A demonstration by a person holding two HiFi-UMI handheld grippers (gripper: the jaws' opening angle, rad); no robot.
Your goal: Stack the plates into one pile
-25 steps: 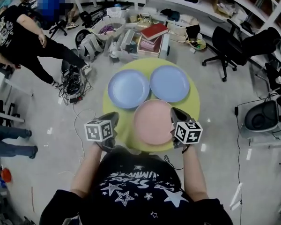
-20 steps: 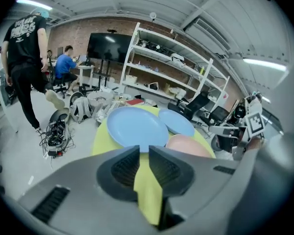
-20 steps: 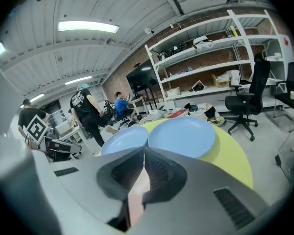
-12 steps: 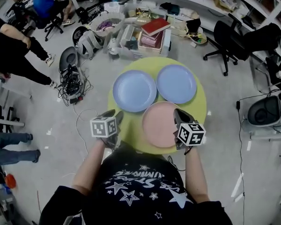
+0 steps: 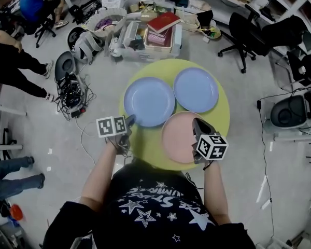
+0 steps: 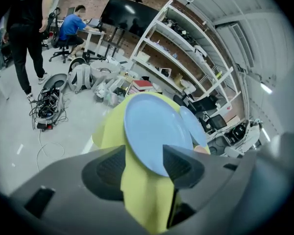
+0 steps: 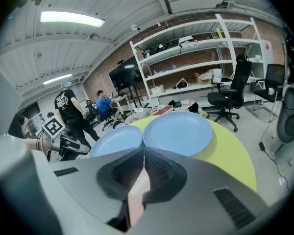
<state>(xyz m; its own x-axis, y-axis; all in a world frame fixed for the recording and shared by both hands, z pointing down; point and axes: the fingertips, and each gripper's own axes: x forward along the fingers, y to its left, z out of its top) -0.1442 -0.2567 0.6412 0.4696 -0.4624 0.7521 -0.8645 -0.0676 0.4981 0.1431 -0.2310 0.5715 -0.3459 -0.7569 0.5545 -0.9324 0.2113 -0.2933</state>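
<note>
the left tool [image 5: 128, 121] reaches down at a slant from a bare forearm to the bench's left edge. its jaws have just been opening and stand wide apart, the near rim of the left blue plate [image 5: 149, 101] between them with the pads not pressing it. the right tool [image 5: 198, 123] points less steeply over the right rim of the pink plate [image 5: 179, 136]. its jaws are together, a strip of pink showing in the slit; whether they pinch the rim i cannot tell. the right blue plate [image 5: 196, 90] lies just beside the other two on the round yellow bench [image 5: 224, 113]. around it are grey floor, tangled cables [image 5: 68, 93], a crate of books [image 5: 163, 29] and a black office chair [image 5: 239, 39].
</note>
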